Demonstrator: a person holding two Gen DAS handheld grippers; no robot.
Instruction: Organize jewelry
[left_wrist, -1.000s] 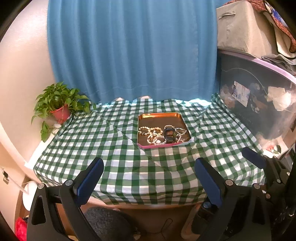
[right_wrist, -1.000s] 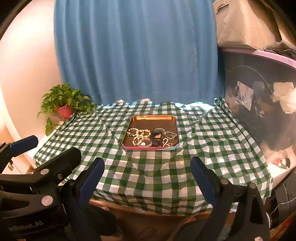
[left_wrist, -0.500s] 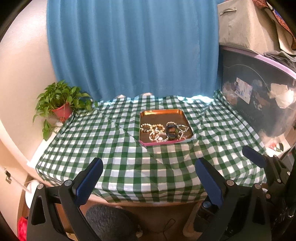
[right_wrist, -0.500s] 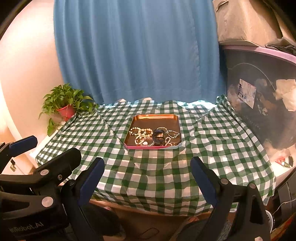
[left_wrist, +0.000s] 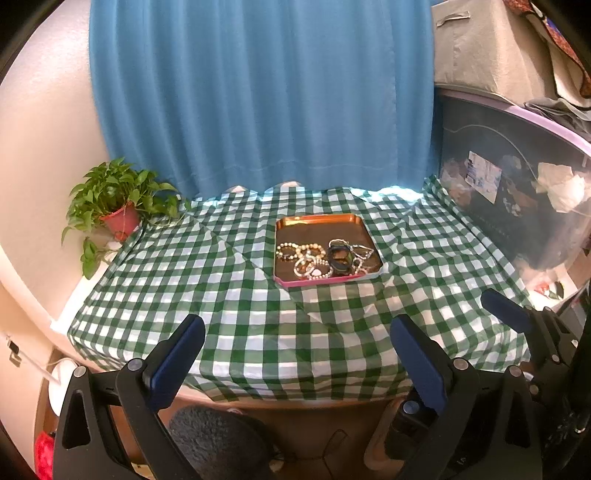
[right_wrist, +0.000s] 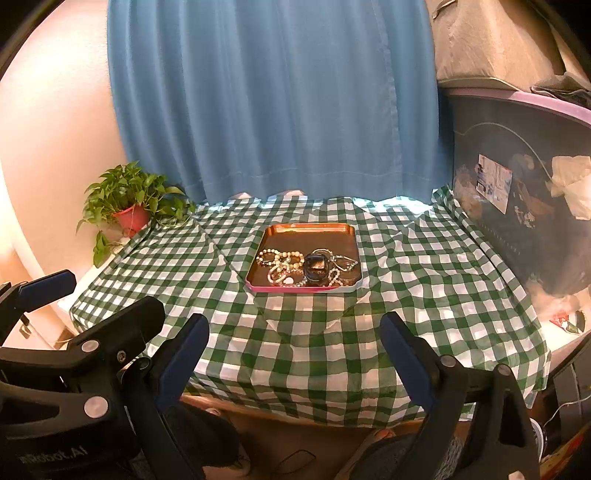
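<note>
A copper tray (left_wrist: 317, 220) (right_wrist: 308, 229) with a pink front rim sits mid-table on the green checked cloth. Its near half holds a tangle of jewelry: beaded bracelets (left_wrist: 303, 256) (right_wrist: 279, 262), a dark ring-shaped piece (left_wrist: 340, 257) (right_wrist: 316, 266) and silver chains (left_wrist: 364, 253). My left gripper (left_wrist: 295, 332) hangs open near the table's front edge, well short of the tray, nothing between its blue pads. My right gripper (right_wrist: 293, 328) is likewise open and empty at the front edge. The right gripper's fingertip (left_wrist: 504, 310) shows at the right of the left wrist view.
A potted plant (left_wrist: 118, 210) (right_wrist: 131, 206) stands at the table's far left corner. A blue curtain (left_wrist: 258, 92) hangs behind. A dark storage bin (left_wrist: 517, 184) with a grey box on top borders the right side. The checked cloth (right_wrist: 295, 350) drapes over the front edge.
Both grippers have crept slightly upward and forward toward the table, so the tray sits a little lower and closer in view. Their jaws stay open and the jewelry has not moved.
</note>
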